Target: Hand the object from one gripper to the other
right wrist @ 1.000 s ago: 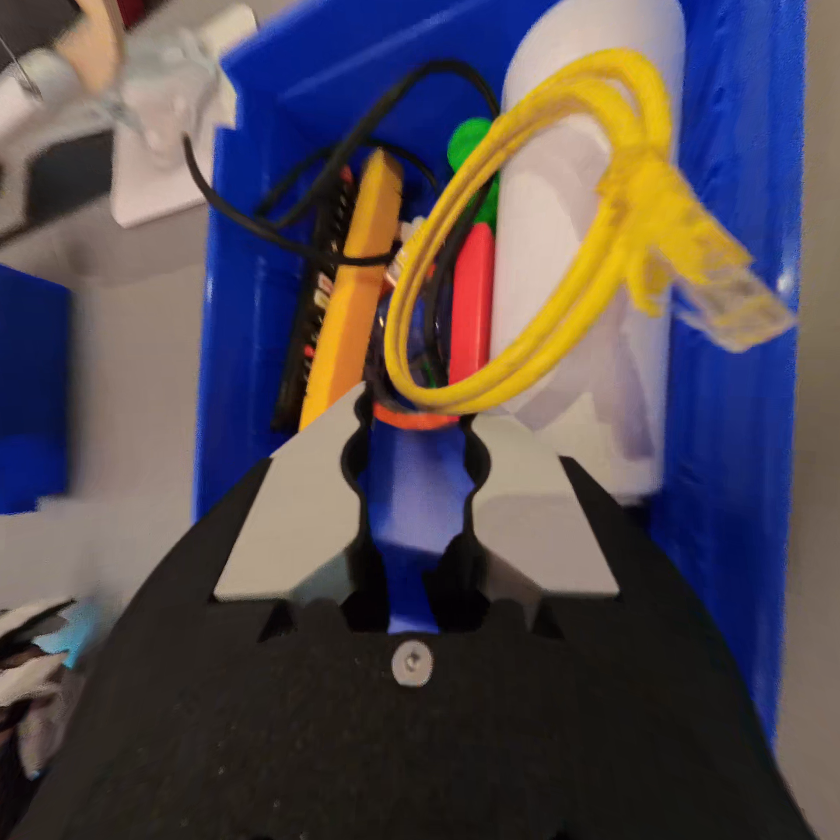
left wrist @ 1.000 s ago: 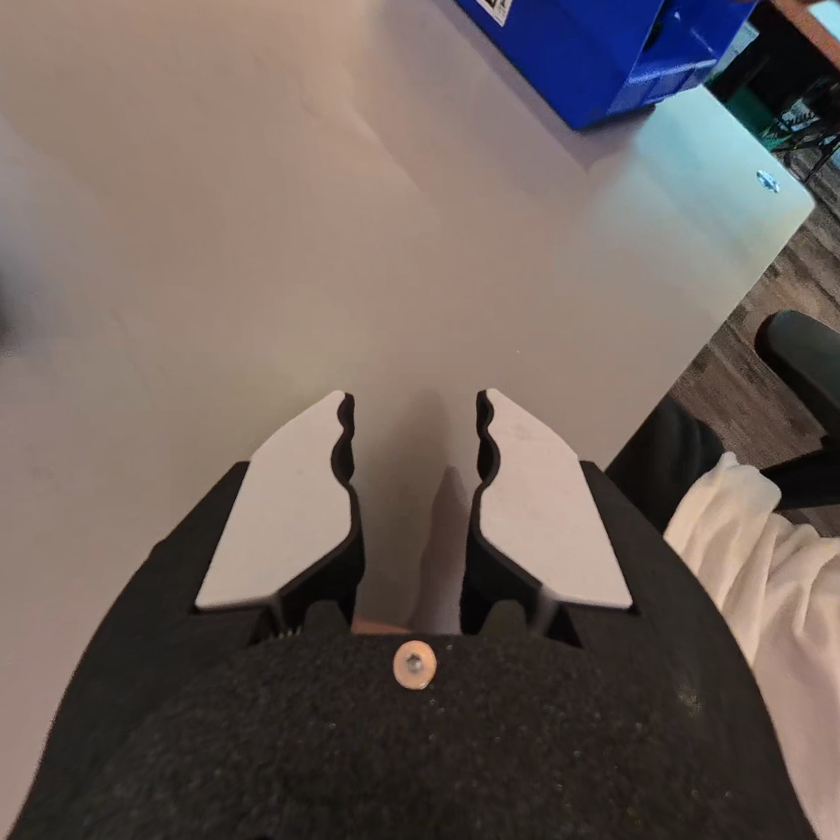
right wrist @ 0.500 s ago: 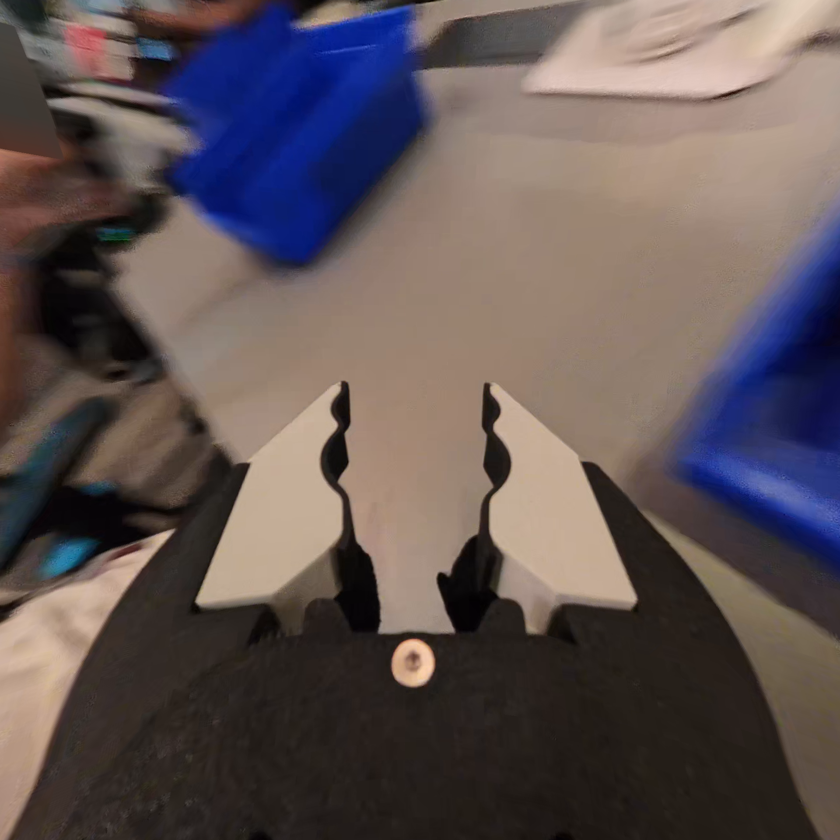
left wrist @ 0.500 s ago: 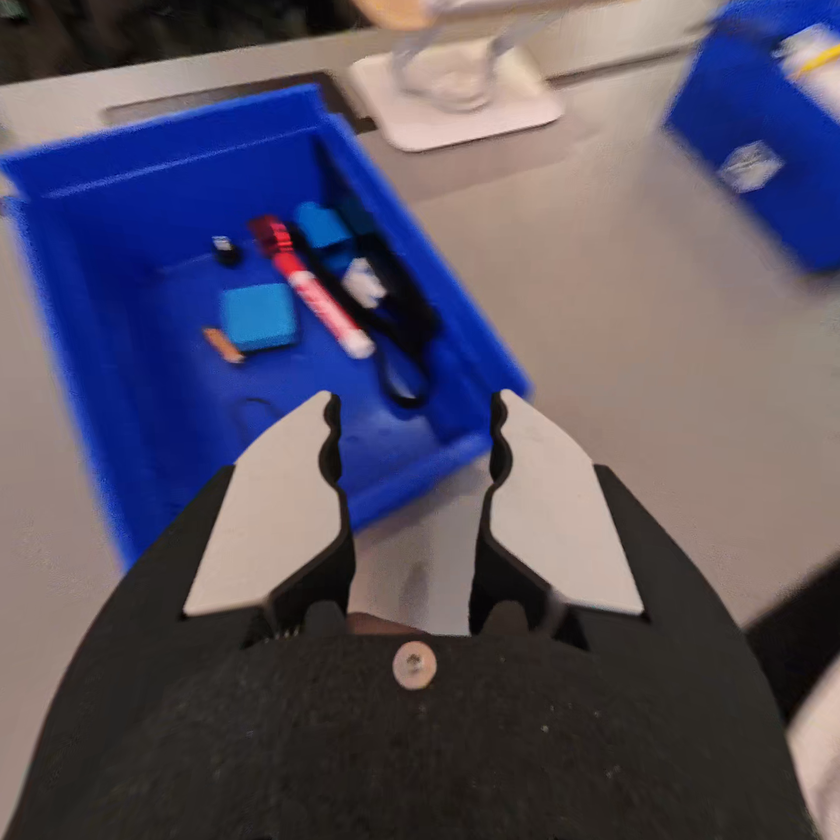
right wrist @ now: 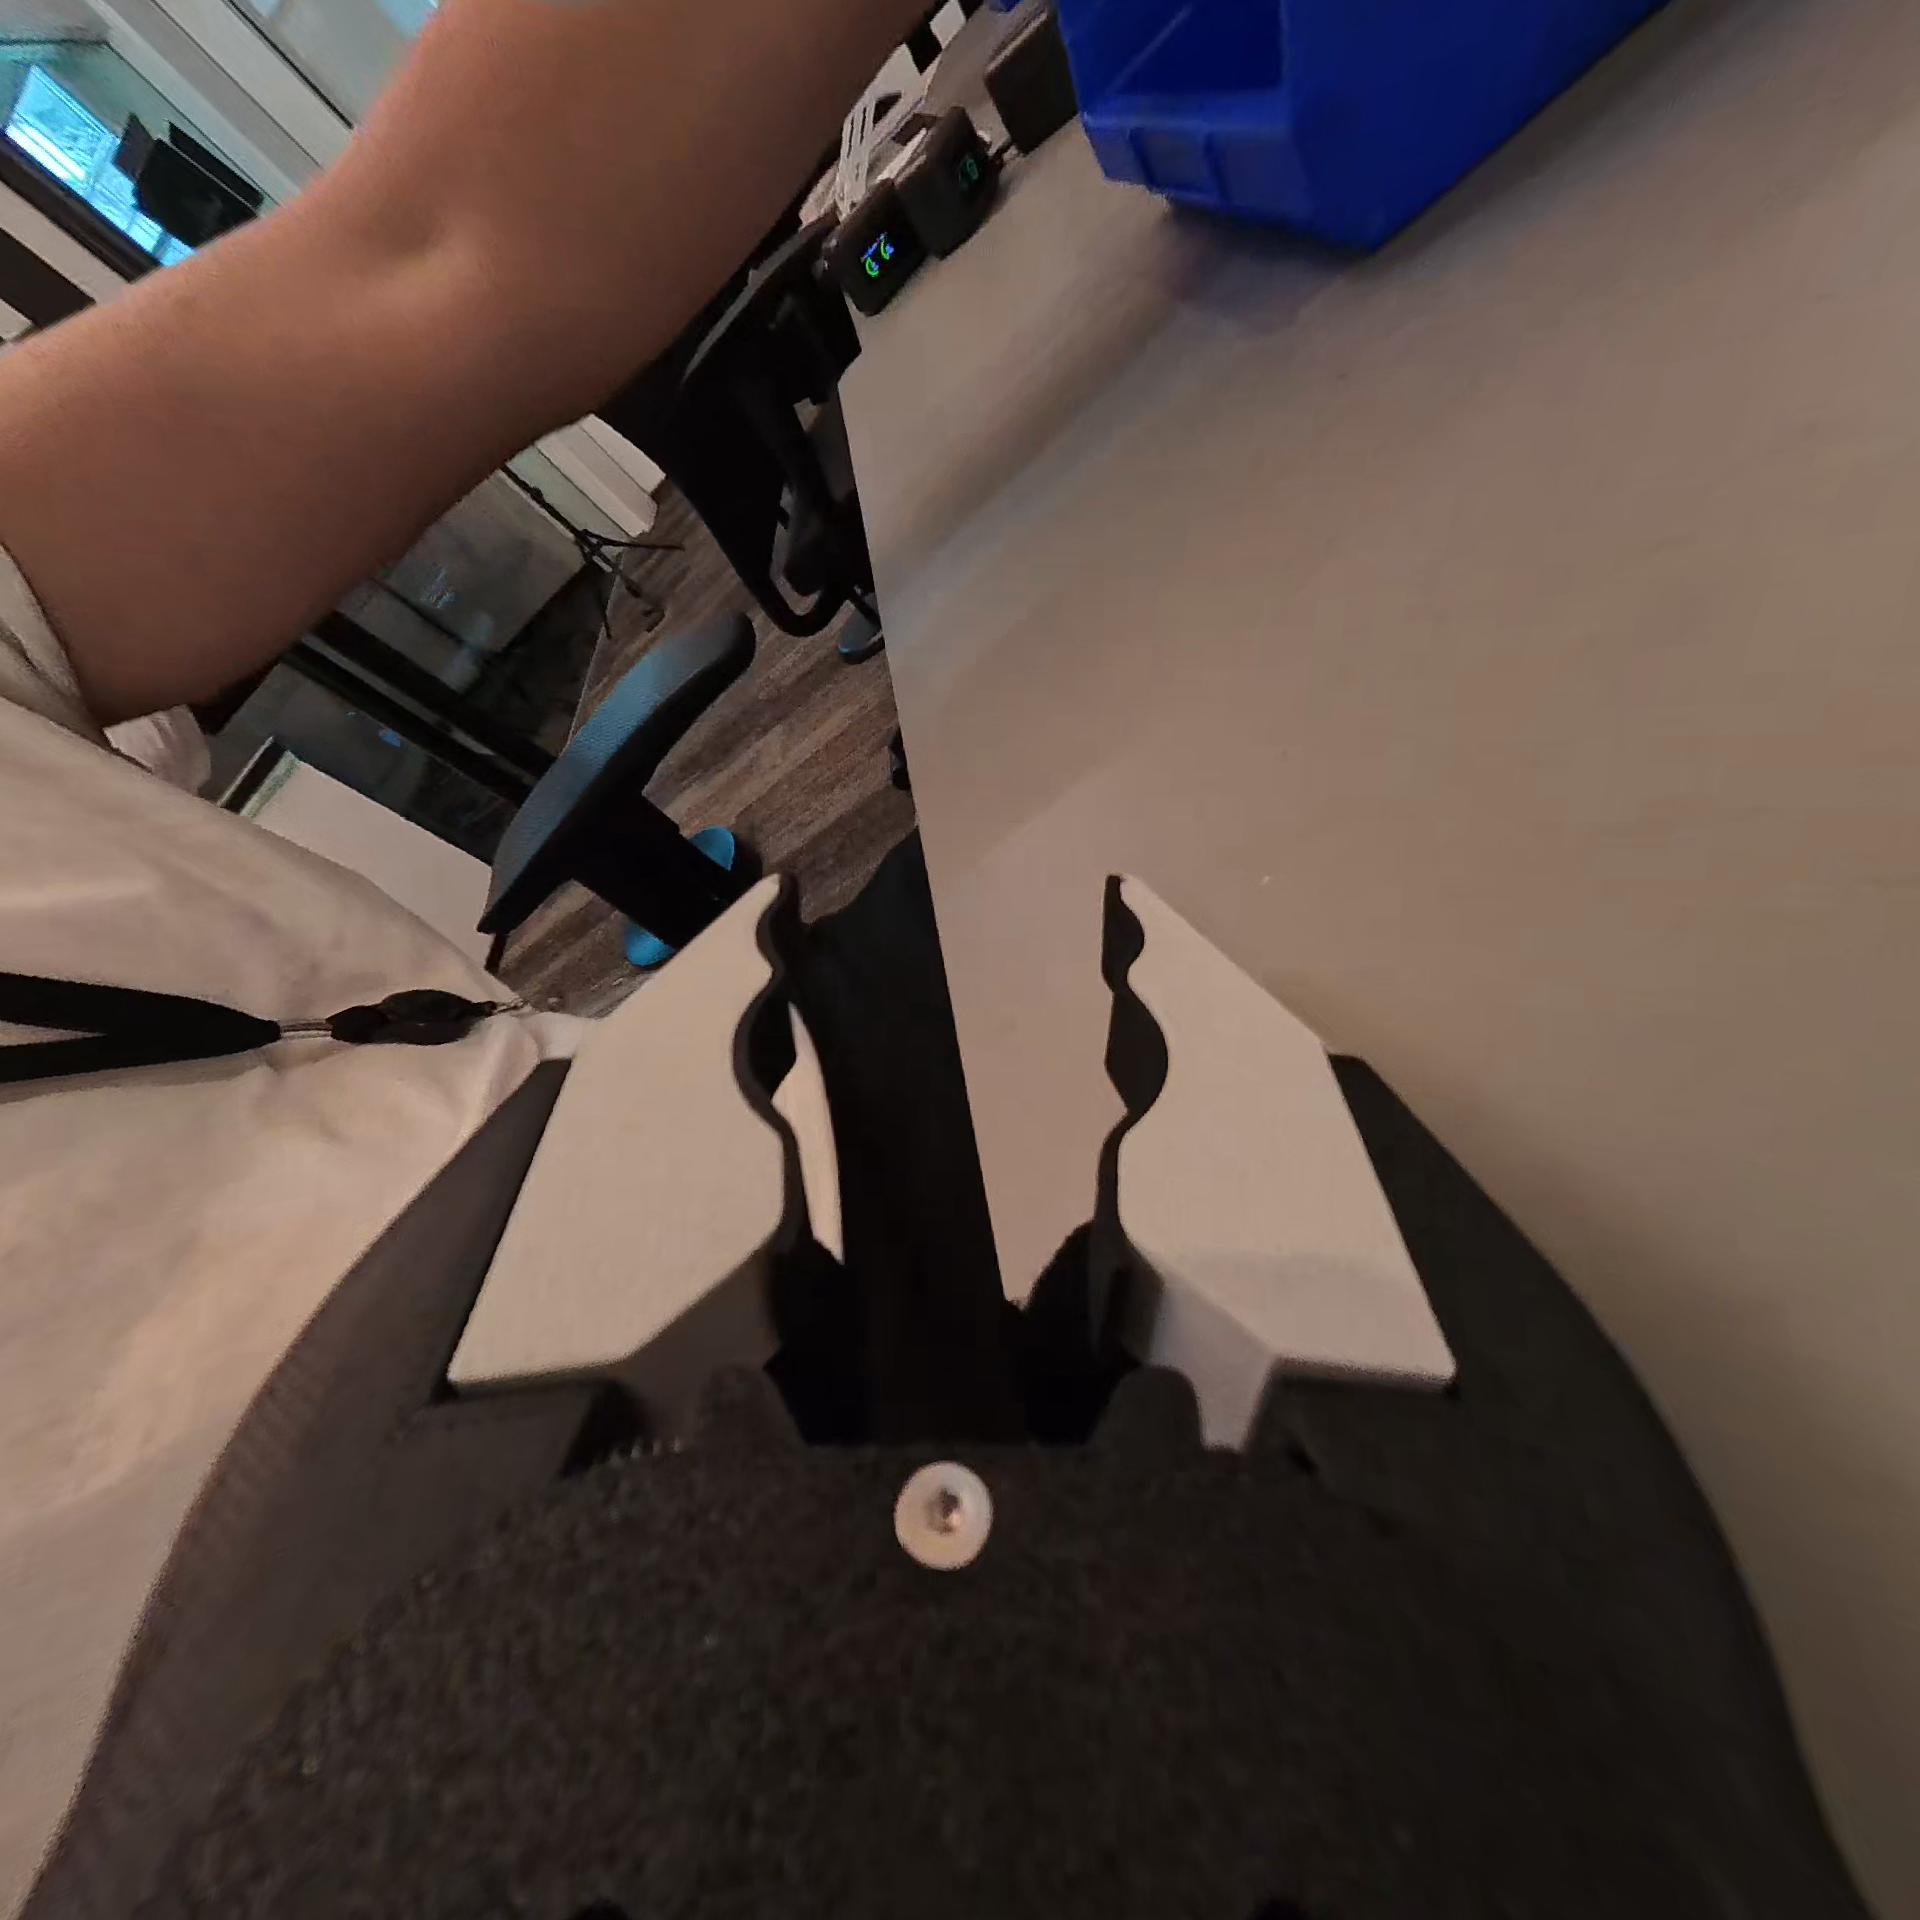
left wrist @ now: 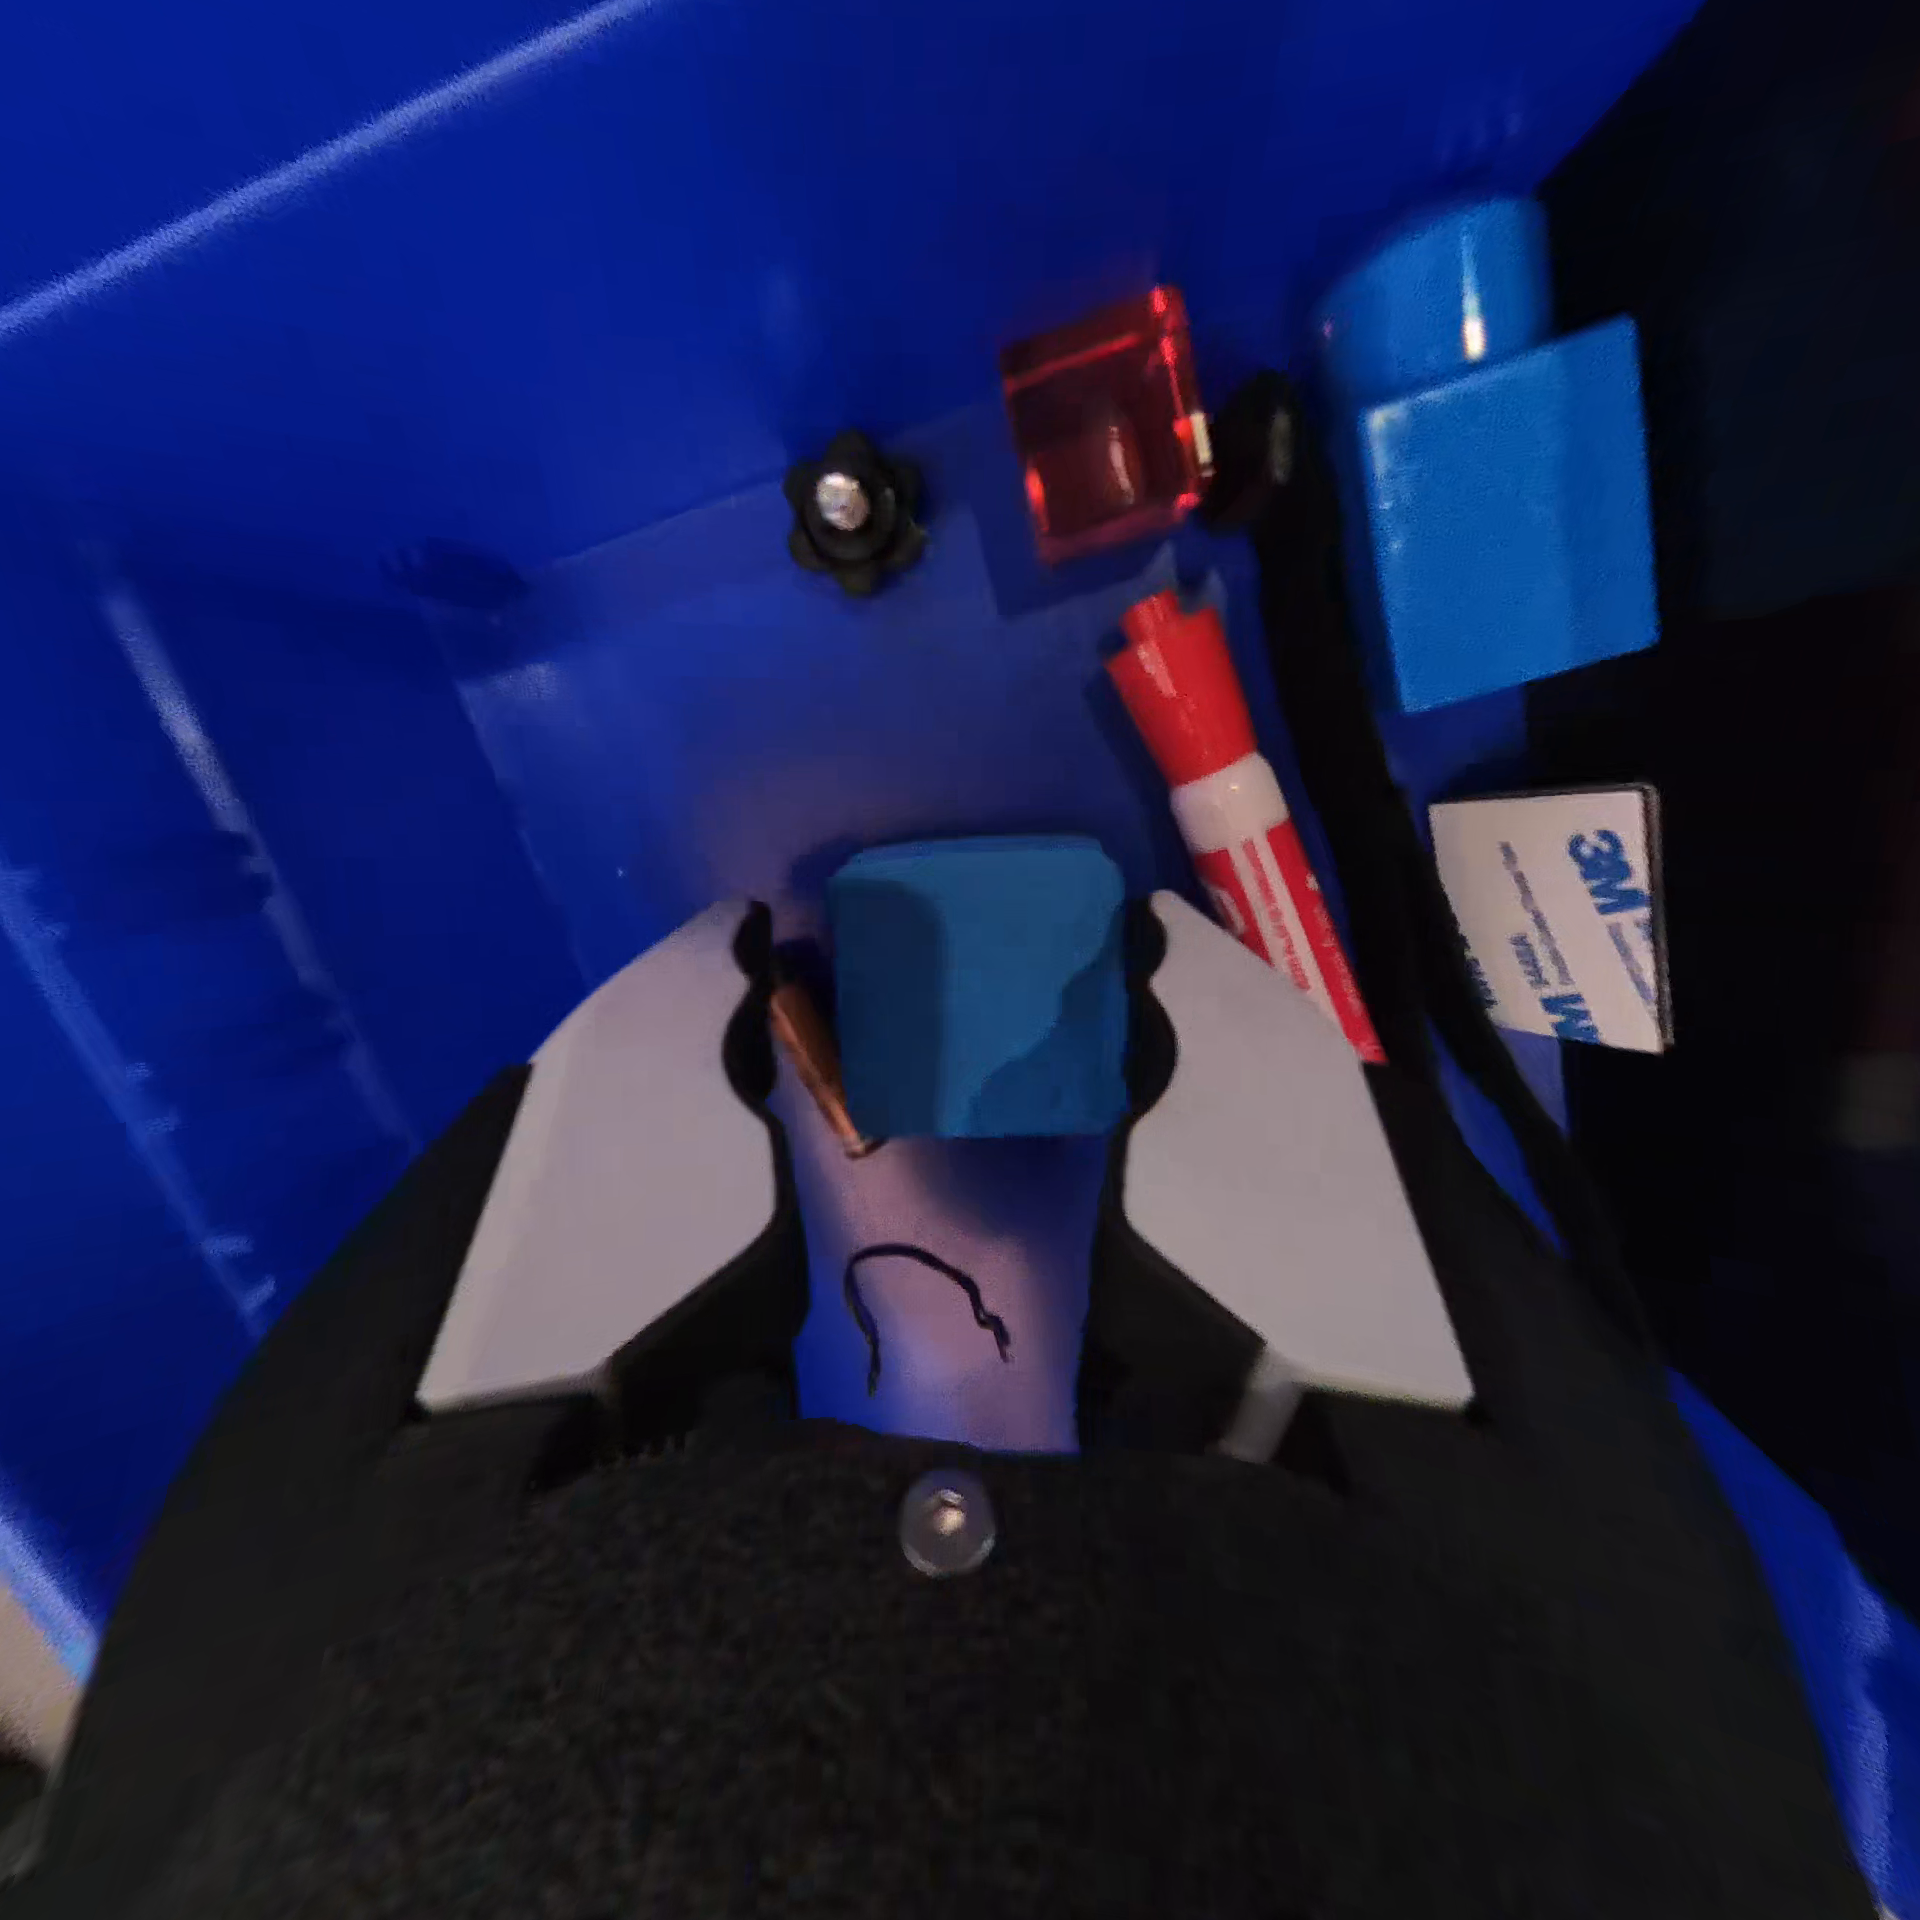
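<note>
Teal foam block (left wrist: 977, 1003), corner notched, betw. wide left claw (left wrist: 951, 914) tips.

Dim bin interior, edges blurred; right view brighter, wide-angle warped.

In the left wrist view, the teal foam block (left wrist: 977, 1013) covers part of a thin copper-coloured pin (left wrist: 808, 1055) at its nine o'clock side, and whether either grey fingertip (left wrist: 1195, 971) touches the block cannot be told. The red marker pen (left wrist: 1231, 821) runs under that fingertip toward five o'clock. In the right wrist view, a blurred blue plastic bin (right wrist: 1340, 109) is cut off at twelve o'clock.
</note>
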The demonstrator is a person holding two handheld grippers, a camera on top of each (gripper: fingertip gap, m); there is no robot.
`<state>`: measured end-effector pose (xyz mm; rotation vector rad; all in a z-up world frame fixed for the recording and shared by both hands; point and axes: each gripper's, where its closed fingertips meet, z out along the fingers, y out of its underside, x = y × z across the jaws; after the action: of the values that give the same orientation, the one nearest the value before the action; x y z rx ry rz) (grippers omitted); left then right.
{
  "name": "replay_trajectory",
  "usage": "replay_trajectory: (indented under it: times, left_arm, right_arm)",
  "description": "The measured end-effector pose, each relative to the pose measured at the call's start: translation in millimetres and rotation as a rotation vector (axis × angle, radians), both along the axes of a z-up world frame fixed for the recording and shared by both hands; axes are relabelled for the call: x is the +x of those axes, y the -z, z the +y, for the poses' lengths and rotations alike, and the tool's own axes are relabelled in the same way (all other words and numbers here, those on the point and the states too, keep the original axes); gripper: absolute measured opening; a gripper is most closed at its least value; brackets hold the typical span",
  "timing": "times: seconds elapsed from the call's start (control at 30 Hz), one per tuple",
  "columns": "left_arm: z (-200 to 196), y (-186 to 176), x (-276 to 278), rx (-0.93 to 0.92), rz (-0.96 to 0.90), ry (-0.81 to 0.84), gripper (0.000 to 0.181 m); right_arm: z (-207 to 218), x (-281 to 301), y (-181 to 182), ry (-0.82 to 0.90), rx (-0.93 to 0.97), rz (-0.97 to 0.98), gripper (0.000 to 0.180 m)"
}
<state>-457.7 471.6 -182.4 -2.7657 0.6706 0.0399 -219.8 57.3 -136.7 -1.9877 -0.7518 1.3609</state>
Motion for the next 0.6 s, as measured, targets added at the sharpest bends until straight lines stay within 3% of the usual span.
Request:
replay_trajectory:
  times: [0.17, 0.23, 0.3, 0.4, 0.47, 0.53, 0.6]
  left_arm:
    - [-5.4, -12.1, 7.8, -0.02, -0.121, -0.01, 0.053]
    - [-9.9, -44.6, 24.5, 0.035, -0.368, -0.037, 0.053]
    - [-26.2, -102.6, 53.0, 0.12, -0.764, 0.0, 0.053]
    - [-84.0, -195.1, 79.3, 0.23, -1.304, 0.124, 0.053]
    - [-141.0, -234.1, 95.8, 0.261, -1.559, 0.266, 0.052]
    - [-193.6, -241.2, 116.2, 0.317, -1.655, 0.377, 0.052]
    - [-232.1, -224.3, 139.7, 0.334, -1.65, 0.413, 0.052]
  right_arm:
    - [5.3, 2.8, -8.1, 0.015, -0.005, 0.052, 0.058]
    - [19.0, 9.5, -21.5, 0.072, 0.045, 0.095, 0.058]
    - [37.3, 17.9, -34.9, 0.14, 0.082, 0.13, 0.058]
    - [64.6, 21.4, -55.6, 0.177, 0.084, 0.196, 0.059]
    - [84.1, 15.6, -66.7, 0.172, 0.069, 0.231, 0.06]
    - [103.0, 2.2, -79.3, 0.164, 0.063, 0.292, 0.07]
    - [116.2, -15.5, -89.1, 0.15, 0.049, 0.369, 0.081]
